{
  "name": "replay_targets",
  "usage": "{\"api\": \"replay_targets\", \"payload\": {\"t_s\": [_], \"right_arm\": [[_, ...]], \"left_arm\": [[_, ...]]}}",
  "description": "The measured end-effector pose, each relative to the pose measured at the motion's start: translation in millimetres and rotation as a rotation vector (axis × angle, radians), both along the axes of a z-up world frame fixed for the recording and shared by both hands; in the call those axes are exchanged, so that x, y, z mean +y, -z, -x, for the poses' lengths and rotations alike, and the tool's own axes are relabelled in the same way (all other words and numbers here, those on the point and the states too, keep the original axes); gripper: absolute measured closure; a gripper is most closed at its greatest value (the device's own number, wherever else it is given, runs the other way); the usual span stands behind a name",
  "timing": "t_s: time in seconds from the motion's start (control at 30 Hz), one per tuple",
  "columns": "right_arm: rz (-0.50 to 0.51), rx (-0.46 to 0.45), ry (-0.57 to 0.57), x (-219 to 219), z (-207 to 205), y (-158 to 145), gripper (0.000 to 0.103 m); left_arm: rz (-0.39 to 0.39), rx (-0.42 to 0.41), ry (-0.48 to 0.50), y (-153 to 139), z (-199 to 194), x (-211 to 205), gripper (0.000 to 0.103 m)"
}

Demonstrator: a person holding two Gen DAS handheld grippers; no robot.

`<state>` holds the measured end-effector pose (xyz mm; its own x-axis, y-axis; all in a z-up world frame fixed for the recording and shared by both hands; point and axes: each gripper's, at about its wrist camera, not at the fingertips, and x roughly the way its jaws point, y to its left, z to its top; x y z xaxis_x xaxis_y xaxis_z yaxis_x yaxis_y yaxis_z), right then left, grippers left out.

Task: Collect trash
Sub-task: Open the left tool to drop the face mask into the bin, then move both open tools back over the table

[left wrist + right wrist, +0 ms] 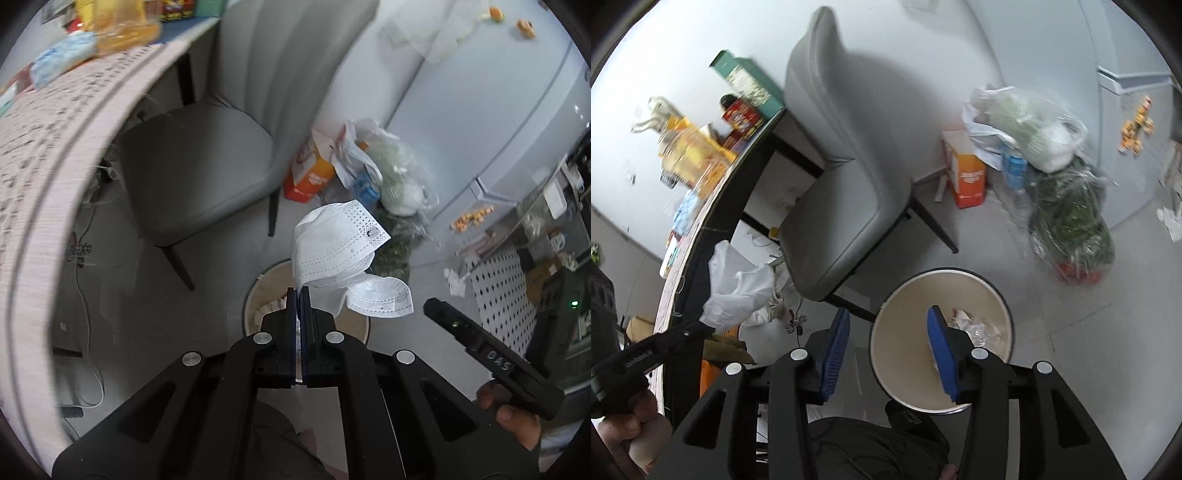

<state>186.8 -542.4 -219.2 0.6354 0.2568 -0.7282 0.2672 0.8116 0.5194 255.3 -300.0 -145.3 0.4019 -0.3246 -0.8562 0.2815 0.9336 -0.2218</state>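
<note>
Two fisheye views look down into a cluttered room corner. In the left wrist view, the left gripper (pixel 300 295) sits at bottom centre, its jaws clenched on the edge of white face masks (pixel 338 245). At least two masks dangle from the fingertips, at the centre of the frame. Directly beneath them, partly hidden by the gripper, is a round bin (pixel 255 295) on the floor. The masks hang over the bin's mouth but are not yet inside it.

In the right wrist view, the right gripper (pixel 890 328) fills the bottom of the frame. Its blue-padded jaws are spread wide and hold nothing. The bin (pixel 905 376) shows between and behind them, at lower centre. A few crumpled scraps (pixel 975 325) already lie in its bottom. At the left of this frame the masks (pixel 738 288) appear again, pinched at the tip of the other gripper, beside the table edge.

A grey chair (pixel 846 184) stands in the upper centre of both views. A table (pixel 55 147) curves along the left, carrying boxes and packets. Bags and an orange box (pixel 967 177) lean against the wall at upper right.

As a judgement, the task is partly done: some trash is binned, and the masks seem one release away from joining it. A white scrap (pixel 456 282) on the floor at right may still need collecting, and possibly items on the table.
</note>
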Motion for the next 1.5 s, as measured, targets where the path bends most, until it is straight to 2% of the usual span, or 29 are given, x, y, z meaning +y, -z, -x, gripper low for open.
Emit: {"api": "replay_targets", "payload": {"t_s": [0.17, 0.23, 0.27, 0.3, 0.37, 0.47, 0.57, 0.63, 0.8, 1.0, 1.1, 1.27, 1.5], "right_arm": [[-0.001, -0.001, 0.047, -24, 15, 0, 0.059], [-0.003, -0.003, 0.057, -29, 18, 0, 0.059], [-0.004, -0.005, 0.061, -31, 19, -1, 0.059], [-0.006, -0.007, 0.063, -32, 20, -2, 0.059], [-0.005, -0.009, 0.060, -31, 21, -4, 0.059], [-0.003, -0.011, 0.045, -25, 19, -5, 0.055], [-0.005, -0.012, 0.029, -14, 17, -9, 0.038], [-0.004, -0.021, 0.019, -5, 15, -14, 0.027], [0.018, -0.044, -0.023, 23, 10, -34, 0.020], [0.064, -0.102, -0.081, 65, 7, -73, 0.011], [0.080, -0.137, -0.117, 86, 6, -92, 0.010], [0.105, -0.186, -0.181, 126, 4, -121, 0.008], [0.123, -0.221, -0.298, 193, 0, -145, 0.008]], "left_arm": [[-0.005, 0.055, 0.067, 17, -2, -29, 0.100], [-0.011, 0.064, 0.077, 21, -3, -33, 0.078], [-0.010, 0.062, 0.070, 21, -3, -32, 0.043], [-0.001, 0.041, 0.047, 19, -1, -27, 0.027], [-0.001, 0.001, 0.006, 13, 1, -21, 0.023], [-0.018, -0.012, -0.018, 3, 1, -5, 0.016], [-0.019, -0.050, -0.050, -12, 3, 14, 0.008], [-0.005, -0.072, -0.075, -24, 6, 30, 0.007], [0.013, -0.122, -0.131, -50, 18, 67, 0.006], [0.089, -0.187, -0.191, -85, 37, 107, 0.006], [0.127, -0.229, -0.220, -103, 46, 127, 0.006], [0.142, -0.288, -0.294, -121, 60, 171, 0.006], [0.155, -0.318, -0.453, -125, 78, 251, 0.006]]}}
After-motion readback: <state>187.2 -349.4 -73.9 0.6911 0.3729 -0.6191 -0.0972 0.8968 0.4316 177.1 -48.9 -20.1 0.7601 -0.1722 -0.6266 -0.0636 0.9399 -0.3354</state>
